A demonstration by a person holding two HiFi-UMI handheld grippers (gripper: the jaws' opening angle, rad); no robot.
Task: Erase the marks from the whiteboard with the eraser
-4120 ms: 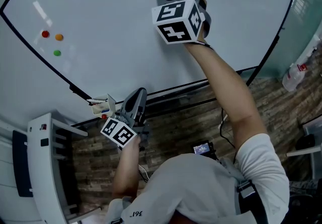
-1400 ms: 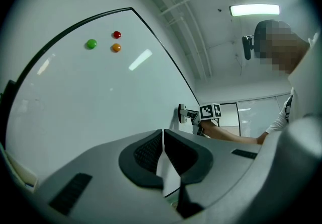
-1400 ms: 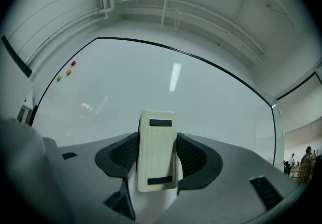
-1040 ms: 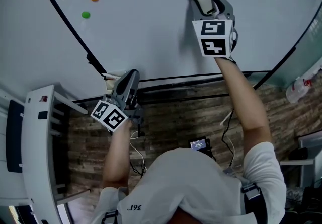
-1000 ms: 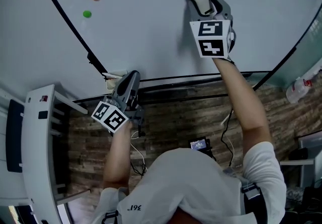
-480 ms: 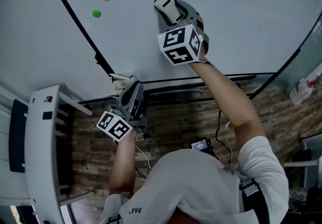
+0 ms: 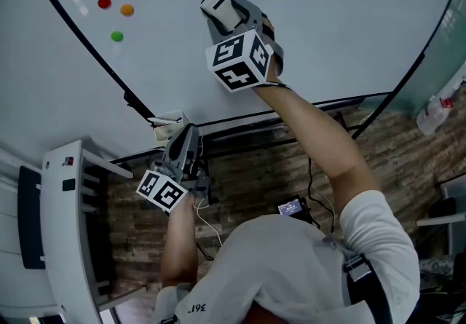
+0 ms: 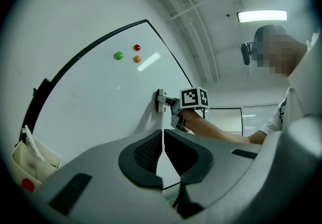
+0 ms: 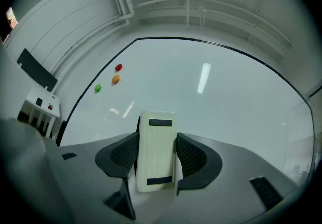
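Eraser (image 7: 215, 6) pinched in right hand-held gripper (image 9: 157, 153), flat against middle of whiteboard (image 7: 342, 17), left hand-held gripper (image 8: 162, 142) pressed together, empty, lower left, three coloured magnets (image 7: 116, 36) far left.

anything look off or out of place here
Nothing stands out. The right gripper holds the eraser against the whiteboard, which shows no visible marks or damage, only three coloured magnets. The left gripper is shut and empty.

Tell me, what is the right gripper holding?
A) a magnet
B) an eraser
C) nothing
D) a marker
B: in the right gripper view, the right gripper has its jaws shut on the pale eraser.
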